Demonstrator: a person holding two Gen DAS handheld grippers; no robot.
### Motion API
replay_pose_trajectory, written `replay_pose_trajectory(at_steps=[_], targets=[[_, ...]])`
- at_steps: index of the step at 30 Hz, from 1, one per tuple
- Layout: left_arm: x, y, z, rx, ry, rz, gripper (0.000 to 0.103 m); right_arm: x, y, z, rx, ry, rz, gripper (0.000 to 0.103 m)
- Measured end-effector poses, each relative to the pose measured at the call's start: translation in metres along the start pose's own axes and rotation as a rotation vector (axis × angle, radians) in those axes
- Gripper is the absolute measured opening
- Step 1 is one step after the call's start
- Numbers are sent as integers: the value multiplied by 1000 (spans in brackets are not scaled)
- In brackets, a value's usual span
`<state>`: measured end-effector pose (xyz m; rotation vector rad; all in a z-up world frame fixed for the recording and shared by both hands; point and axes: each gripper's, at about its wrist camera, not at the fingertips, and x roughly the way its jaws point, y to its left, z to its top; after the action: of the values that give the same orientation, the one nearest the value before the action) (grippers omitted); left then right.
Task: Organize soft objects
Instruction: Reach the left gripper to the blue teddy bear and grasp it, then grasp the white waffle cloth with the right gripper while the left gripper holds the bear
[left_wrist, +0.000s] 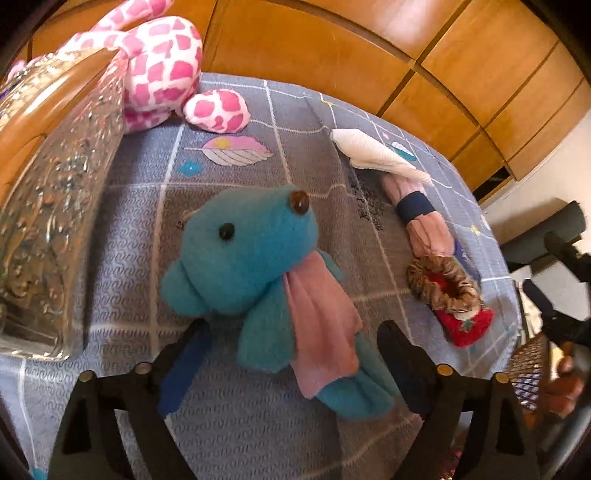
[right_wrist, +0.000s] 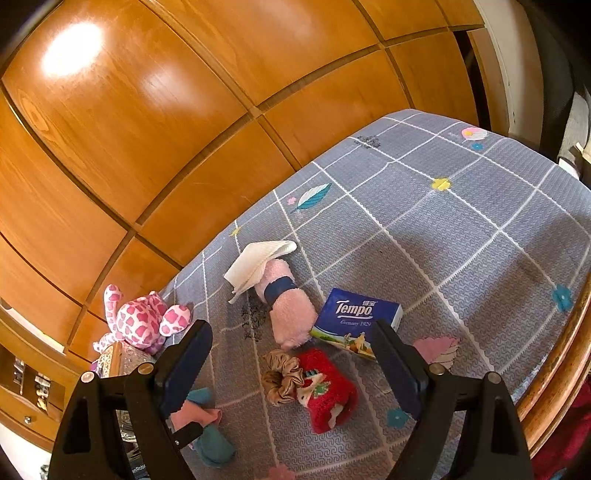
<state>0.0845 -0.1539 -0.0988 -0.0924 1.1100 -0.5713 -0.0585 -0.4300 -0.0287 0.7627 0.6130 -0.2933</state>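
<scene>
The left hand-held gripper (left_wrist: 295, 354) is spread wide over the blue plush bear (left_wrist: 255, 266) with its pink scarf (left_wrist: 321, 332); the toy lies between the fingers, ungripped, on the grey checked tabletop (left_wrist: 229, 435). The right hand-held gripper (right_wrist: 291, 354) is likewise held wide and empty above a red sock (right_wrist: 328, 391) and brown scrunchie (right_wrist: 282, 376). Only the right view shows the tissue pack (right_wrist: 358, 321); only the left shows the glittery box (left_wrist: 59, 199) closely. A pink-spotted plush (left_wrist: 162, 62), a white cloth (left_wrist: 376, 155) and a pink roll (left_wrist: 424, 221) are seen beyond.
</scene>
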Motion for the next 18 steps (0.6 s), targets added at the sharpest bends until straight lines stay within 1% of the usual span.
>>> replay_pose_trajectory(at_steps=[1, 3, 6, 8, 9, 12, 15, 16, 18], targets=[[0, -2, -1, 12, -13, 19, 92, 0, 0, 0, -1, 1, -3, 89], [4, -11, -6, 69, -41, 72, 92, 0, 1, 0, -3, 0, -8, 89], [10, -22, -20, 193, -109, 150, 92, 0, 1, -1, -4, 2, -13, 89], [12, -25, -30, 259, -157, 180, 93, 1, 1, -1, -5, 6, -20, 89], [11, -24, -31, 255, -170, 177, 92, 1, 1, -1, -6, 8, -22, 89], [10, -19, -31, 237, -174, 147, 93, 3, 2, 0, -8, 18, -31, 89], [10, -20, -33, 247, -178, 135, 98, 6, 3, 0, -10, 36, -39, 89], [12, -21, -33, 250, -176, 130, 100, 8, 3, 0, -11, 47, -43, 89], [12, -22, -33, 248, -179, 116, 101, 15, 4, 1, -16, 96, -53, 89]])
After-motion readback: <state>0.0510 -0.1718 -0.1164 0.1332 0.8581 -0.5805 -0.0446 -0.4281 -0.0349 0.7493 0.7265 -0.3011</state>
